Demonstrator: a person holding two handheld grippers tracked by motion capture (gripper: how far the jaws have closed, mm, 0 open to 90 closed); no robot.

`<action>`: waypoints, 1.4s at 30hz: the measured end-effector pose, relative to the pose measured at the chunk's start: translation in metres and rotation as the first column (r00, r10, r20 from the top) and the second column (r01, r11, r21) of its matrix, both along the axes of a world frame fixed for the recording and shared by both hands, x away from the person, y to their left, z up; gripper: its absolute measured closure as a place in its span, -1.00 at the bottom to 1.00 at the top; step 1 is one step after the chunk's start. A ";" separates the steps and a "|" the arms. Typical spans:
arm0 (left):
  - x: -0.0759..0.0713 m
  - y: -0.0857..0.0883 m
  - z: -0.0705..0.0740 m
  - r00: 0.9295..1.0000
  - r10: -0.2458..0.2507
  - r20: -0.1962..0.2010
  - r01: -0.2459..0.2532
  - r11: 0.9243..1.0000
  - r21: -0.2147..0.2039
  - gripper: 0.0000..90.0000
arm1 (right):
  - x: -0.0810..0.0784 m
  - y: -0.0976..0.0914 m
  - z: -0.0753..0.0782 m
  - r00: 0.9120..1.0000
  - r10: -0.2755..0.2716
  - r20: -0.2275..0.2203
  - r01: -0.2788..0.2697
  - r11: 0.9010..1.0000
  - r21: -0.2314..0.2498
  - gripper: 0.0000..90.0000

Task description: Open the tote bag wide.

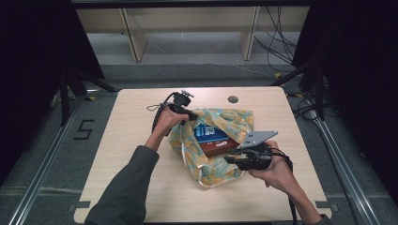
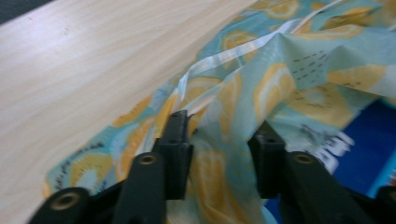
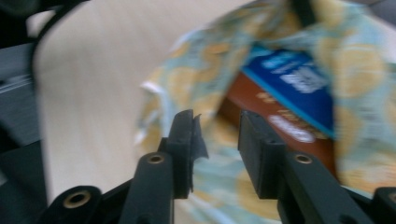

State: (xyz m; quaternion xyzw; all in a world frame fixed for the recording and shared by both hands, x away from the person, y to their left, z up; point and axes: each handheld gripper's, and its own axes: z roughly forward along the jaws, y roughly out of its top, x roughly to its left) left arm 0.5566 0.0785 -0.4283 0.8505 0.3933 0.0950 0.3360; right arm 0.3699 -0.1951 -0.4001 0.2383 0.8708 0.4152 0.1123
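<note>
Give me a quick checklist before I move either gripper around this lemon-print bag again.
1. Left gripper free of the bag: cannot tell; jaws apart, cloth bunched between them.
2. Right gripper free of the bag: ok; jaws apart, nothing between them.
3. Blue box and brown box inside the bag: ok, both lie in its open mouth.
4. Bag fully on the table: ok.
5. Right gripper view sharp enough to aim: not ok, blurred.

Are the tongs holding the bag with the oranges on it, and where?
No, nothing is held. Both the left tongs and the right tongs stand open over the bag, its cloth loose between the left ones.
</note>
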 end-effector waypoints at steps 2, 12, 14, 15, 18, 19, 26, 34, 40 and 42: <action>-0.010 0.004 0.007 1.000 -0.003 0.003 0.003 1.000 -0.007 0.13 | 0.009 -0.002 -0.005 0.999 -0.036 0.015 0.036 0.999 -0.029 0.67; -0.057 0.019 0.034 0.993 -0.002 0.117 0.007 0.999 -0.046 -0.26 | 0.045 -0.005 -0.021 0.986 -0.164 0.020 0.165 0.982 -0.093 0.83; -0.070 0.022 0.035 0.991 -0.022 0.129 0.029 0.998 -0.053 -0.28 | 0.051 -0.006 -0.022 0.985 -0.169 0.021 0.170 0.981 -0.092 0.84; -0.077 0.024 0.036 0.990 -0.029 0.140 0.038 0.997 -0.062 -0.28 | 0.053 -0.006 -0.024 0.984 -0.174 0.020 0.175 0.981 -0.085 0.84; -0.096 0.031 0.037 0.988 -0.032 0.150 0.051 0.991 -0.124 -0.28 | 0.058 -0.009 -0.025 0.985 -0.172 0.021 0.173 0.982 -0.074 0.85; -0.102 0.034 0.037 0.987 -0.042 0.158 0.063 0.990 -0.130 -0.28 | 0.058 -0.011 -0.023 0.986 -0.167 0.014 0.168 0.982 -0.091 0.86; -0.132 0.044 0.030 0.979 -0.034 0.202 0.065 0.987 -0.148 -0.35 | 0.055 -0.017 -0.020 0.982 -0.187 0.001 0.186 0.981 -0.057 0.87; -0.148 0.052 0.014 0.981 0.007 0.194 0.026 0.986 -0.167 -0.53 | 0.050 -0.024 -0.017 0.981 -0.195 0.009 0.196 0.980 -0.028 0.67; -0.167 0.059 0.004 0.978 0.010 0.209 0.022 0.988 -0.151 -0.57 | 0.047 -0.033 -0.017 0.974 -0.225 -0.001 0.225 0.974 -0.006 0.45; -0.173 0.060 0.001 0.981 0.018 0.195 0.013 0.988 -0.154 -0.60 | 0.047 -0.036 -0.018 0.973 -0.233 0.003 0.233 0.973 0.000 0.33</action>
